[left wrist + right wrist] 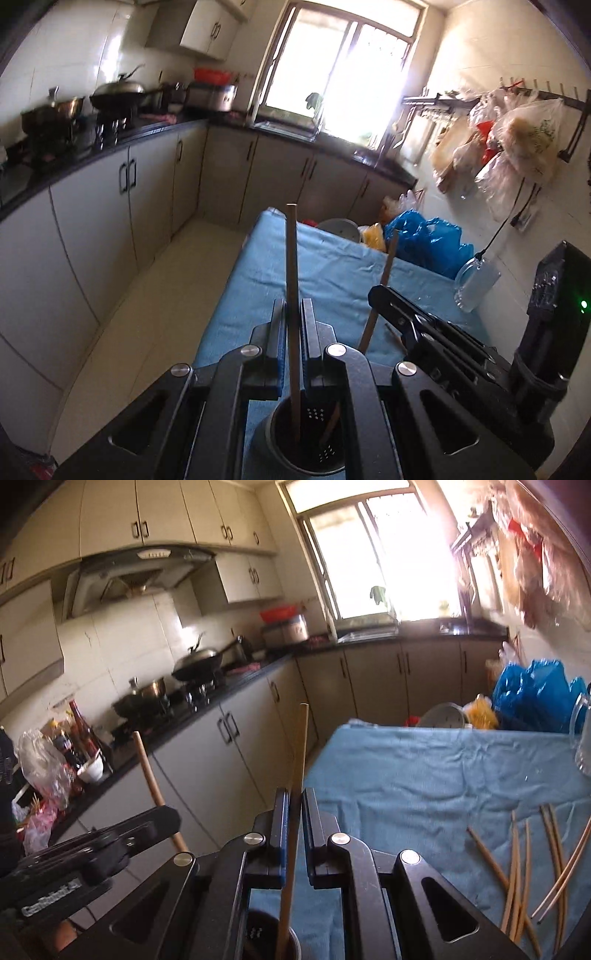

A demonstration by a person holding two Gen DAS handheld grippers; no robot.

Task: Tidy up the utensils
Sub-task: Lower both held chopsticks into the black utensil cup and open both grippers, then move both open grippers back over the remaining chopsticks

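My left gripper is shut on a brown chopstick that stands upright with its lower end inside a dark perforated utensil holder. My right gripper is shut on a second chopstick, whose lower end also dips into the holder. The right gripper with its chopstick shows in the left wrist view; the left gripper shows in the right wrist view. Several loose chopsticks lie on the blue cloth at the right.
The cloth-covered table stands in a narrow kitchen. A blue plastic bag, a metal bowl and a glass mug sit at its far end. Counters with pots run along the left; bags hang on the right wall.
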